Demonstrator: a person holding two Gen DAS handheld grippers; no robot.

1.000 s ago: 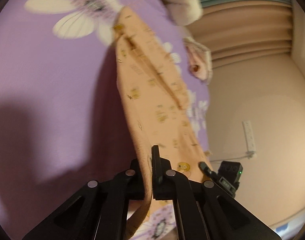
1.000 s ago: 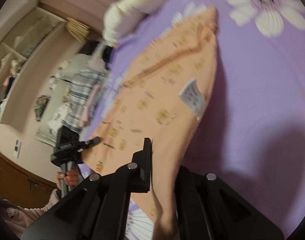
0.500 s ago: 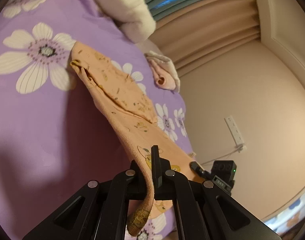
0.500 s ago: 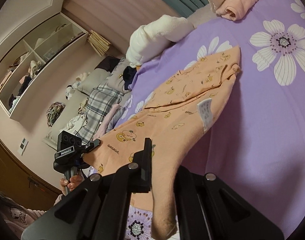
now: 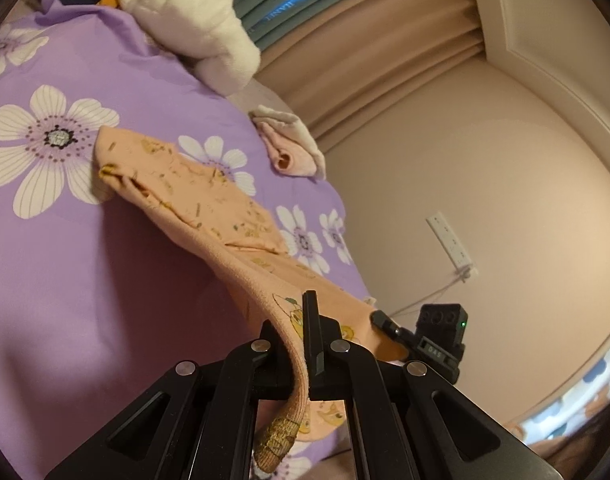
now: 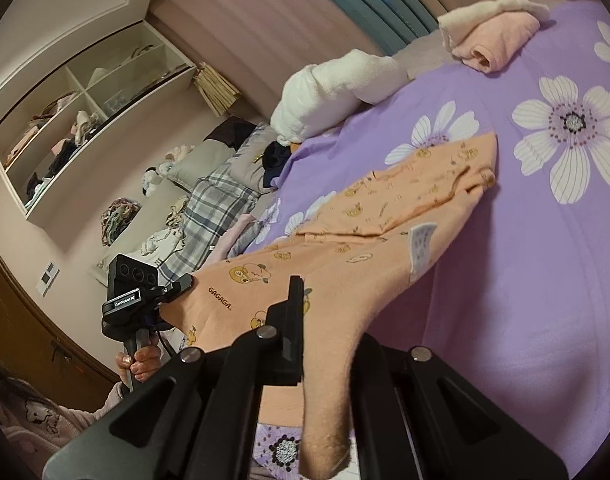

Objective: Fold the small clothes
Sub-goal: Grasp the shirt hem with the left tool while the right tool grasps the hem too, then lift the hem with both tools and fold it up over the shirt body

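Observation:
A small peach garment [image 5: 209, 200] with cartoon prints is stretched between both grippers, lifted off the purple flowered bedspread [image 5: 85, 280]. Its far end still rests on the bed. My left gripper [image 5: 299, 344] is shut on one near corner of the garment. My right gripper [image 6: 325, 344] is shut on the other near corner of the garment [image 6: 385, 220]. A white care label [image 6: 421, 244] hangs on its right edge. The right gripper also shows in the left wrist view [image 5: 389, 326], and the left gripper shows in the right wrist view [image 6: 181, 284].
A rolled pink and white cloth [image 5: 291, 148] and a white plush bundle [image 5: 193, 20] lie at the far edge of the bed. A plaid cloth and pillows [image 6: 213, 216] lie to the left. Curtains [image 5: 365, 60] hang behind. A wall shelf [image 6: 77, 120] holds clutter.
Both grippers have lifted and pulled back with the garment, tilting up. The garment hangs stretched above the bed where it lay flatter and closer before.

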